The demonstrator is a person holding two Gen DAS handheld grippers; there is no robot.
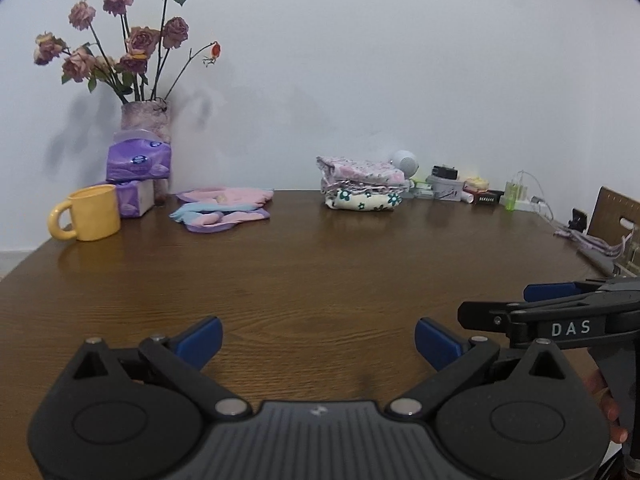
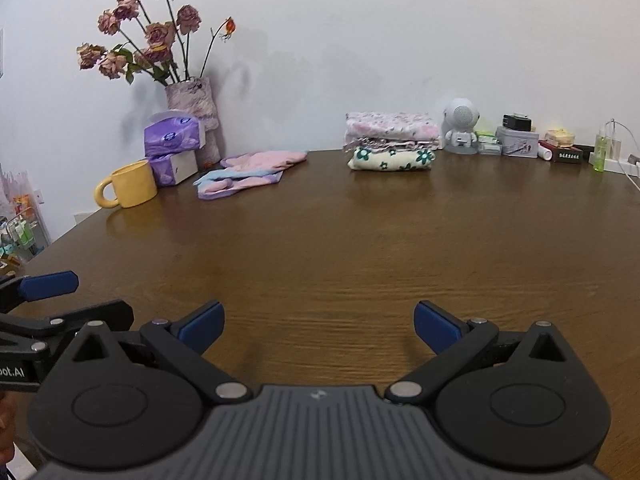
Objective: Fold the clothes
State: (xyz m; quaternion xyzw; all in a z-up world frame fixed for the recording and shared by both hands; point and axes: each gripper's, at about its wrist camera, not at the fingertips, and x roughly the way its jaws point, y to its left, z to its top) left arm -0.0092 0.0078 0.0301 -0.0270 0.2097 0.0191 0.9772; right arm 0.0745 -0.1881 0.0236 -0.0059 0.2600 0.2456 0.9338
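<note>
clothes, folded: a stack of folded clothes [image 2: 390,140] sits at the far edge of the wooden table [image 2: 320,240], near the wall; floral pink pieces on top, a cream piece with teal flowers at the bottom.
clothes, loose: a pink, blue and purple garment [image 2: 250,170] lies flat to the left of the stack, well apart from it, near the mug.
left gripper [image 1: 318,340]: jaws spread wide over bare table, nothing between the blue pads [image 1: 202,340].
right gripper [image 2: 318,326]: also wide open, holding nothing, hovering over bare wood just beside the left one.
hand: fingers of a hand [image 1: 606,404] show at the right gripper's handle in the left wrist view.
back left corner: yellow mug [image 2: 130,185], purple tissue packs [image 2: 174,148], vase of dried roses [image 2: 194,102].
back right: small white robot figure [image 2: 461,126], a tin [image 2: 518,141] and small clutter along the wall.
</note>
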